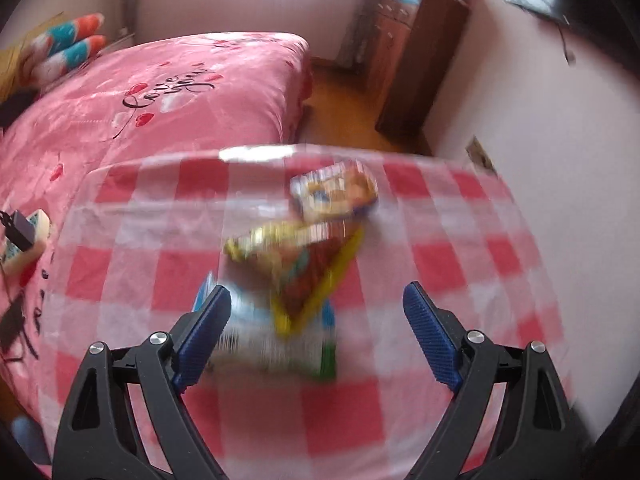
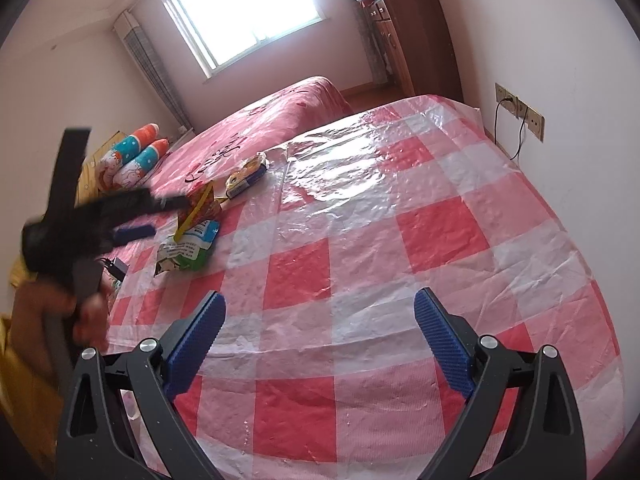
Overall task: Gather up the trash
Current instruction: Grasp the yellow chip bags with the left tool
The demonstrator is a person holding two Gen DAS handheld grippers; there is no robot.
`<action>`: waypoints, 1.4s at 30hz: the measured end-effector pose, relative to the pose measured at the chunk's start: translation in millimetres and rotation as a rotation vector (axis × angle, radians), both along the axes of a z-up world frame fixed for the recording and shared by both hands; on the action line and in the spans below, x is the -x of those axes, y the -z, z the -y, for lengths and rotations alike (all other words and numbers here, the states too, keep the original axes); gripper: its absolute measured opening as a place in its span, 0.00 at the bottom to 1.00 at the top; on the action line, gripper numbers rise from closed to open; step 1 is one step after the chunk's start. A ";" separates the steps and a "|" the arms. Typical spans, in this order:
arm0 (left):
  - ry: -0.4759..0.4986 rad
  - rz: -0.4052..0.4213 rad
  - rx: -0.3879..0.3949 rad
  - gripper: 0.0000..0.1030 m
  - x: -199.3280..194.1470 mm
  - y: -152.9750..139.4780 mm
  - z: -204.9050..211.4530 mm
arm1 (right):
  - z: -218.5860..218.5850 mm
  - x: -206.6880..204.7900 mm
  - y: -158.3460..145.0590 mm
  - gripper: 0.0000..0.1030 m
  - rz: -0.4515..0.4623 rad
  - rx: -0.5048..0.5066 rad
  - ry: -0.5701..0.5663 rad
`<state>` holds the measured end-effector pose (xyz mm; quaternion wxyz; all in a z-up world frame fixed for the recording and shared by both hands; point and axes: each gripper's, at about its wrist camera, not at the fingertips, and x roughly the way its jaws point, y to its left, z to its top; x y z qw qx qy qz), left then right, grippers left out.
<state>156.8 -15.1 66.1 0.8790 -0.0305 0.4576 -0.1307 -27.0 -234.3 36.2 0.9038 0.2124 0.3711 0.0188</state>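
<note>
Three snack wrappers lie in a loose row on the red-and-white checked plastic sheet (image 1: 460, 264) that covers the table, all badly blurred in the left wrist view. Nearest is a white, blue and green wrapper (image 1: 276, 344); a red one with yellow edges (image 1: 308, 276) overlaps its far end, and a small yellow-orange packet (image 1: 334, 194) lies just beyond. The left gripper (image 1: 316, 300) hovers above the near wrapper with its blue-padded fingers (image 1: 430, 332) spread wide and nothing between the pads. A pink bed (image 1: 168, 104) runs behind the table, with a black charger (image 1: 18, 228) lying on a pale block at its left edge.

From the right wrist view, the same white and green wrapper (image 2: 186, 250), red wrapper (image 2: 202, 206) and yellow packet (image 2: 246, 178) sit near the far left edge of the checked sheet (image 2: 400, 220), beside the bed (image 2: 272, 120). The left gripper (image 2: 144, 216) appears as a dark blur above them, held by a hand (image 2: 90, 312). The right gripper (image 2: 320, 316) hangs over bare sheet, well apart from the wrappers, fingers (image 2: 200, 332) wide and empty.
</note>
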 end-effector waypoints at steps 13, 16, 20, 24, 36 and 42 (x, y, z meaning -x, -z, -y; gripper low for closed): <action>-0.222 -0.194 -0.082 0.85 -124.3 23.5 39.4 | 9.9 -7.0 12.0 0.91 -0.035 -0.062 0.003; -0.245 -0.243 -0.124 0.83 -136.5 39.3 42.4 | 9.7 -8.2 12.9 0.91 -0.037 -0.064 -0.004; -0.244 -0.279 -0.127 0.76 -134.8 53.5 41.3 | 10.8 -9.1 13.5 0.91 -0.038 -0.071 -0.006; -0.194 -0.264 -0.122 0.74 -115.5 52.8 39.7 | 12.9 -8.9 12.7 0.91 -0.034 -0.078 0.000; 0.068 -0.274 -0.133 0.70 -11.1 49.5 44.1 | 23.3 -3.4 6.6 0.91 -0.013 -0.066 0.040; 0.214 -0.317 -0.064 0.70 70.4 45.0 48.0 | 21.6 -4.3 6.9 0.91 -0.023 -0.059 0.016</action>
